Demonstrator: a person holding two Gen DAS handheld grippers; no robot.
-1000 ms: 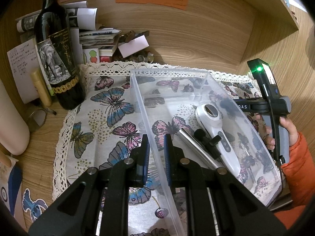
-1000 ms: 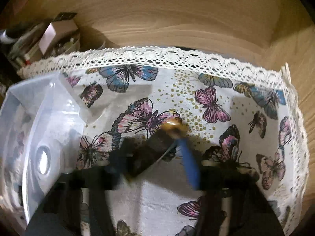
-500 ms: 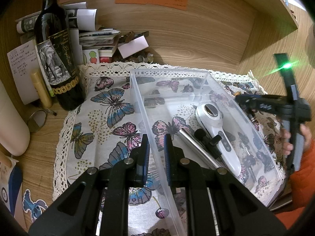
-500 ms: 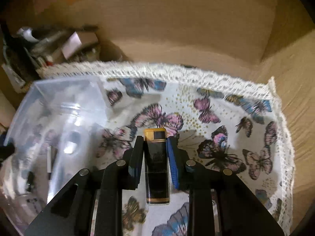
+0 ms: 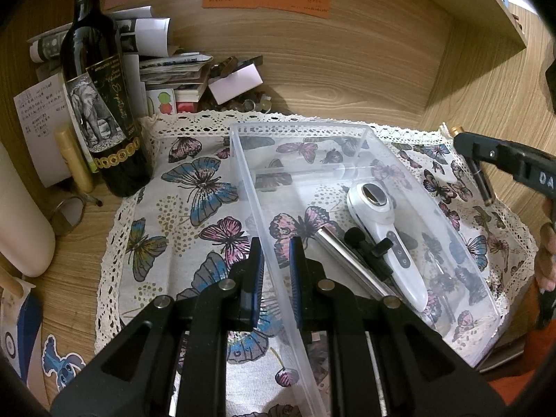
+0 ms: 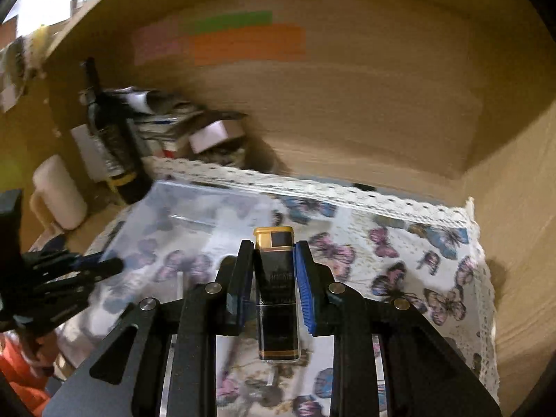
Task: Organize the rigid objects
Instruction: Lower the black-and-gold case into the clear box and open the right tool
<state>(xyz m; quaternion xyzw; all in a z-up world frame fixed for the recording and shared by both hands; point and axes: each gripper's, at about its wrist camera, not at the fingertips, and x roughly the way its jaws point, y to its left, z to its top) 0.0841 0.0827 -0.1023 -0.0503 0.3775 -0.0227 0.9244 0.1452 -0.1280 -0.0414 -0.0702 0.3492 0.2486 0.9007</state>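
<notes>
1. While the left tongs (image 5: 274, 260) are straddling the near wall of the clear bin (image 5: 399, 180), one pad on each side and closed on it, they are likely steadying the bin so it is not sliding on the butterfly cloth (image 5: 180, 208) covering the counter.
2. Just right of those tongs, inside the bin, a white handheld device (image 5: 385, 239), a metal rod (image 5: 347, 260) and a small black piece are lying side by side, long axes running away from the tongs on a diagonal.
3. Farther right, the right tongs (image 6: 272, 278) are gripping a black and gold lighter (image 6: 276, 288) by its flat sides, above the cloth and just right of the bin.
4. Its long axis is lying along the fingers, gold cap pointing forward past the tips, base hanging back toward the camera.
5. Holding it mid-body is probably leaving both ends free for lowering into the bin.
</notes>
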